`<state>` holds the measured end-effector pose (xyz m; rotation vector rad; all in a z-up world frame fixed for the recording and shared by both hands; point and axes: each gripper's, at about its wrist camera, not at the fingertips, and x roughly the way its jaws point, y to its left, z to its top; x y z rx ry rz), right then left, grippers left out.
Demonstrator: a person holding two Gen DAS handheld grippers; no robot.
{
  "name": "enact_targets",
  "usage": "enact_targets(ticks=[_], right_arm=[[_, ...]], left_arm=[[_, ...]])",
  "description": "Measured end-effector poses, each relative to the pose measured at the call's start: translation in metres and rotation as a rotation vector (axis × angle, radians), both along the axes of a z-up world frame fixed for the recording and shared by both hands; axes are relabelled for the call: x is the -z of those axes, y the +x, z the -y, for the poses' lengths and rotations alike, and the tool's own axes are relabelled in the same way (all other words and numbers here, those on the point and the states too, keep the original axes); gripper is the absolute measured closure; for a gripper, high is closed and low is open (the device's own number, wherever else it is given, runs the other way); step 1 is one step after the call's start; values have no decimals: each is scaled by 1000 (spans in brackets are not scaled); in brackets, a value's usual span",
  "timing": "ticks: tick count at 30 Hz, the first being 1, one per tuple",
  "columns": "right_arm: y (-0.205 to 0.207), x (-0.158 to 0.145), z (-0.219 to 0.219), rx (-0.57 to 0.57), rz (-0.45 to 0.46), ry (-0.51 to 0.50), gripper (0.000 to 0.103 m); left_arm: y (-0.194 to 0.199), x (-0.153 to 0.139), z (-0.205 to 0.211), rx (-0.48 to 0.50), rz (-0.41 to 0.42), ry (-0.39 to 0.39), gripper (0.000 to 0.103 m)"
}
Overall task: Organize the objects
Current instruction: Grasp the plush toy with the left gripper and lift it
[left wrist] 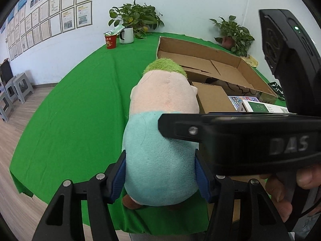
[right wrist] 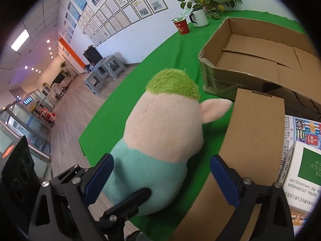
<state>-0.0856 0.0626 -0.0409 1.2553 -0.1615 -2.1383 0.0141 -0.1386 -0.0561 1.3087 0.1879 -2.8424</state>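
A plush doll with green hair, a pink head and a teal body stands on the green tablecloth. My left gripper is shut on its teal body, a blue pad pressed on each side. The doll also shows in the right wrist view. My right gripper is open around the doll's lower body, its blue pads apart from the plush. The right gripper's body crosses the left wrist view just right of the doll. A large open cardboard box lies beyond the doll, seemingly empty.
A flat brown carton and a white-and-green small box on a printed box lie right of the doll. A red cup, a white mug and two potted plants stand at the table's far side. Grey stools stand on the floor left.
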Motion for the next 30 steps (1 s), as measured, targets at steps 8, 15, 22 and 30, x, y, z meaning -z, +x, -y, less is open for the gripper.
enact_targets(ticks=[8, 15, 22, 30], right_arm=[[6, 6, 3, -34, 12, -24, 35], [6, 11, 5, -29, 9, -40, 40], [11, -3, 1, -31, -64, -73, 54], [-2, -48, -16, 10, -207, -119, 57]], left_arm=[[-2, -1, -2, -9, 1, 2, 46], [-3, -3, -8, -6, -16, -12, 49], [-2, -18, -18, -1, -76, -63, 51], [-25, -66, -36, 46, -219, -119, 51]])
